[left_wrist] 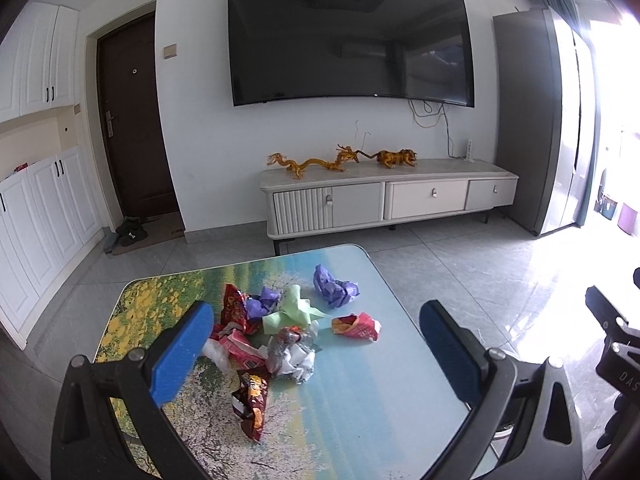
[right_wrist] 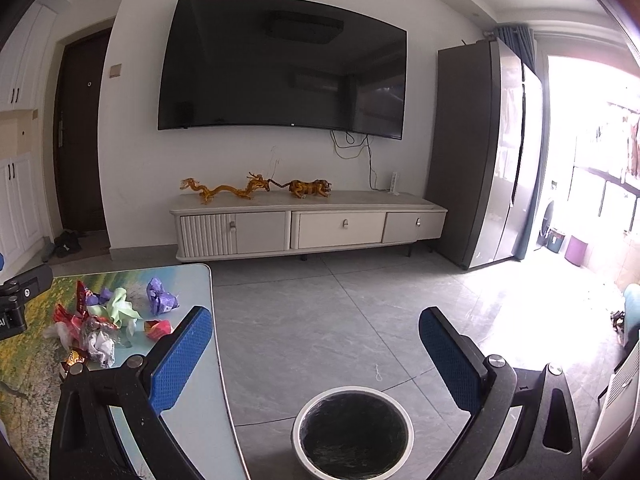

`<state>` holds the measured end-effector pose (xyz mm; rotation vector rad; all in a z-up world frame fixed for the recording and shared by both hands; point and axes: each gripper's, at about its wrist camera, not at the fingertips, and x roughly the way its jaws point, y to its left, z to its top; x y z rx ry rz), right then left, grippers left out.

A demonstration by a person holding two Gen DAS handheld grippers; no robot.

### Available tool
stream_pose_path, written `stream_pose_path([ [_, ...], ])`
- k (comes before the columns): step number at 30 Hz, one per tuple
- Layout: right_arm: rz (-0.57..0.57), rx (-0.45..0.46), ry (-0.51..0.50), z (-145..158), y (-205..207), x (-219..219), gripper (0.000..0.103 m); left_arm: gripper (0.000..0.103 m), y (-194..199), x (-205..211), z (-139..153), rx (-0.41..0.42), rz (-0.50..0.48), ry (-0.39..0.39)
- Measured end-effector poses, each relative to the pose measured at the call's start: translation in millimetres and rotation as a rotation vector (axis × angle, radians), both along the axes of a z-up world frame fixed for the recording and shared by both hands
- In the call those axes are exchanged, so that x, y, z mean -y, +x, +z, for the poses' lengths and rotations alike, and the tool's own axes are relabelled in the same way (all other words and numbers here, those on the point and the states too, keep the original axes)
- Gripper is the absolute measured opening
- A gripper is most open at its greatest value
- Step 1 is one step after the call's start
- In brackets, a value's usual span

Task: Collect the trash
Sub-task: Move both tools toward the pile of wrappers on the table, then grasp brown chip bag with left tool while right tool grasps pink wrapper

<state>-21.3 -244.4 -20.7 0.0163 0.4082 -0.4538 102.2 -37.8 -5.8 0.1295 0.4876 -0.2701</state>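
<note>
With my left hand-held gripper [left_wrist: 316, 344] spread wide and empty, I'd pinch the light, springy purple paper wad [left_wrist: 335, 290] across its crumpled middle.

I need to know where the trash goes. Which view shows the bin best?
The right wrist view: the trash bin sits on the floor beside the table, its black-lined opening seen between the open right claw fingers. The left wrist view doesn't show it.
</note>
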Motion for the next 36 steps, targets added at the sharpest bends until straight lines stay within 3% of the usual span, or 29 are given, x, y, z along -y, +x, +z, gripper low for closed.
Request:
stream_pose_path([
  [6, -0.006, 0.01, -0.035, 12.2, 1.7, -9.7, 0.103, 0.103, 5.2, -29.0, 11.5, 0.041, 0.026, -0.032],
  [10, 0.02, 0.032, -0.019, 24.8, 5.4, -12.0, 0.103, 0.103, 18.4, -54.1, 35.4, 0.08, 0.06, -0.037],
  [17, 0.191, 0.011, 0.045, 37.3, 32.8, -18.2, 0.103, 0.103, 42.3, -86.7, 48.2, 0.06, 0.052, -0.027],
  [24, 0.43, -0.045, 0.177, 13.5, 89.0, -15.6, 0.103, 0.102, 61.6, -108.9, -11.7, -0.098, 0.04, -0.06],
  [31, 0.617, -0.233, 0.243, -65.6, 176.2, -28.9, 0.09, 0.093, 81.4, -106.9, -95.8, -0.295, 0.021, -0.06],
  [36, 0.667, -0.34, 0.263, -120.6, 227.0, -43.1, 0.084, 0.09, 94.3, -97.0, -132.6, -0.363, 0.023, -0.016],
])
